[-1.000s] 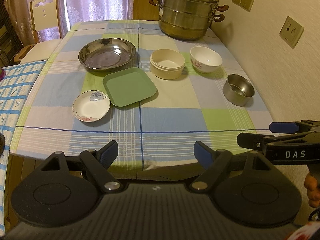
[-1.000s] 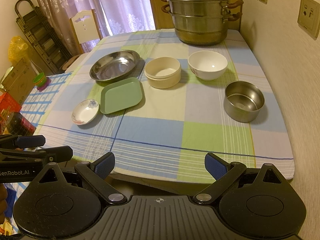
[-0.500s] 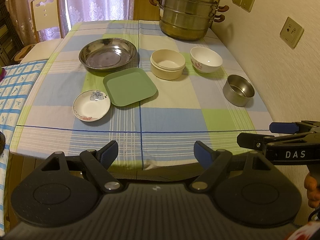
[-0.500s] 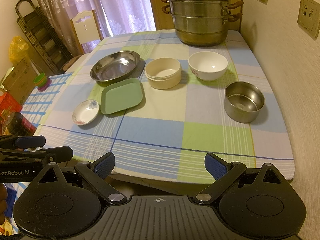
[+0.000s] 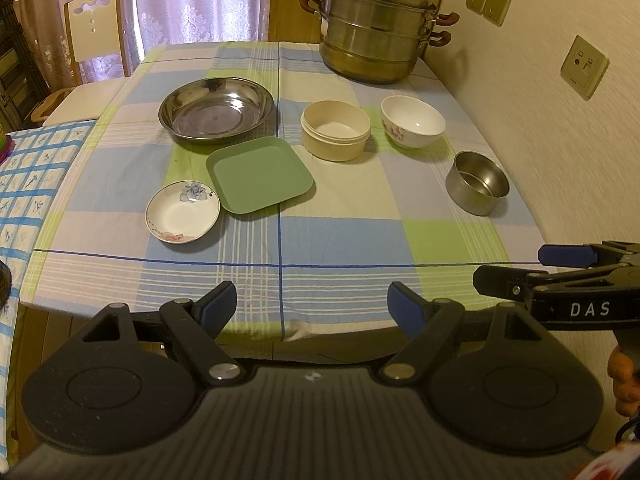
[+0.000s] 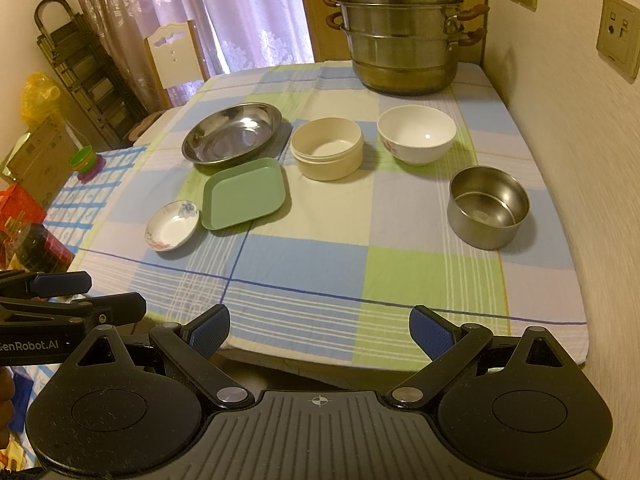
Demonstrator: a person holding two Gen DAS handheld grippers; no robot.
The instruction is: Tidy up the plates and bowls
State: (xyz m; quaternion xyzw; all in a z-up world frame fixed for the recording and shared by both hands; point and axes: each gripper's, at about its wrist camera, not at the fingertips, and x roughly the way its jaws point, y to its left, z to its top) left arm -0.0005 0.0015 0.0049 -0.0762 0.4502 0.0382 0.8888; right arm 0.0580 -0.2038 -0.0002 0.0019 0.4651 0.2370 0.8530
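On the checked tablecloth stand a wide steel dish (image 5: pixel 216 110) (image 6: pixel 234 133), a green square plate (image 5: pixel 259 174) (image 6: pixel 245 193), a small flowered saucer (image 5: pixel 182 211) (image 6: pixel 172 224), a cream bowl (image 5: pixel 335 129) (image 6: pixel 327 148), a white flowered bowl (image 5: pixel 413 121) (image 6: pixel 416 134) and a small steel bowl (image 5: pixel 477 182) (image 6: pixel 488 205). My left gripper (image 5: pixel 312 306) is open and empty at the table's near edge. My right gripper (image 6: pixel 319 330) is open and empty there too, to its right.
A large lidded steel steamer pot (image 5: pixel 376 28) (image 6: pixel 402 32) stands at the table's far end. A wall (image 5: pixel 560 120) runs along the right side. A chair (image 5: pixel 94 36) and a second covered table (image 5: pixel 32 172) stand on the left.
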